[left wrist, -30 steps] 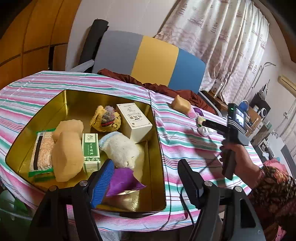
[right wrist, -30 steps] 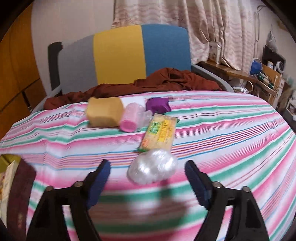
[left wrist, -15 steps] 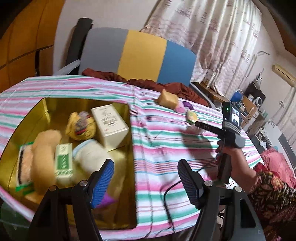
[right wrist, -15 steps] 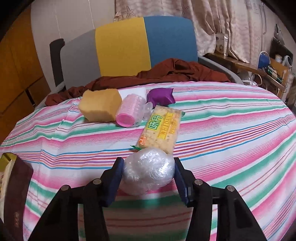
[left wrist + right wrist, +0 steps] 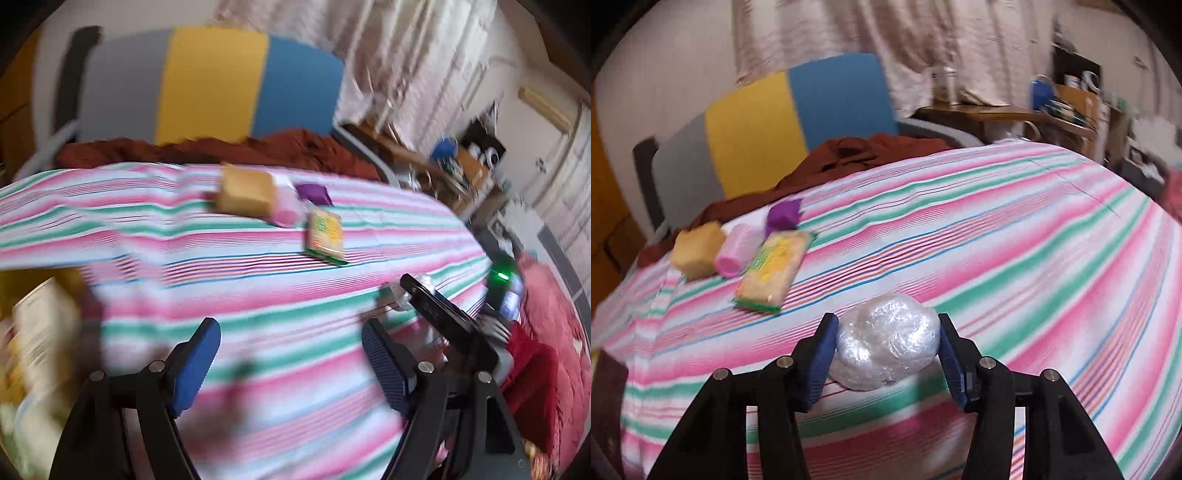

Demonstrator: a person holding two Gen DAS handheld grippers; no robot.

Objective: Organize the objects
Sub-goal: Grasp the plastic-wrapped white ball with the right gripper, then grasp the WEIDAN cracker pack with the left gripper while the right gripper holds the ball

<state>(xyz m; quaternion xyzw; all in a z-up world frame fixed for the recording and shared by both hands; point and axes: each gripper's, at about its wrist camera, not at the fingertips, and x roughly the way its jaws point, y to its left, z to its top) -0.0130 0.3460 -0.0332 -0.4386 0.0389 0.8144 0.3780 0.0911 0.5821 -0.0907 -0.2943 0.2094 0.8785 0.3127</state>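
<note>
Near worktop's front edge | right tongs (image 5: 886, 349) clamped on clear crinkled plastic-wrap ball (image 5: 888, 350) | left tongs (image 5: 291, 363) opening, empty | yellow sponge block (image 5: 245, 192), pink roll (image 5: 733, 251), green-yellow cracker packet (image 5: 325, 236), purple pouch (image 5: 783, 216) unsorted at back edge.

**A lived-in room, softly lit**

A desk (image 5: 1015, 229) draped in pink, green and white stripes is filling the middle of the room. Behind it a chair back (image 5: 207, 85) in grey, yellow and blue panels is standing against a pale wall (image 5: 665, 74), with a rust-brown cloth (image 5: 288, 147) lying bunched along the desk's far edge. Patterned cream curtains (image 5: 923, 40) are hanging to the right, letting dim daylight through. Beyond them a cluttered wooden side table (image 5: 1067, 107) is carrying a blue object and small items too blurred to name. Orange-brown wood panelling (image 5: 605, 206) is showing at the far left.
</note>
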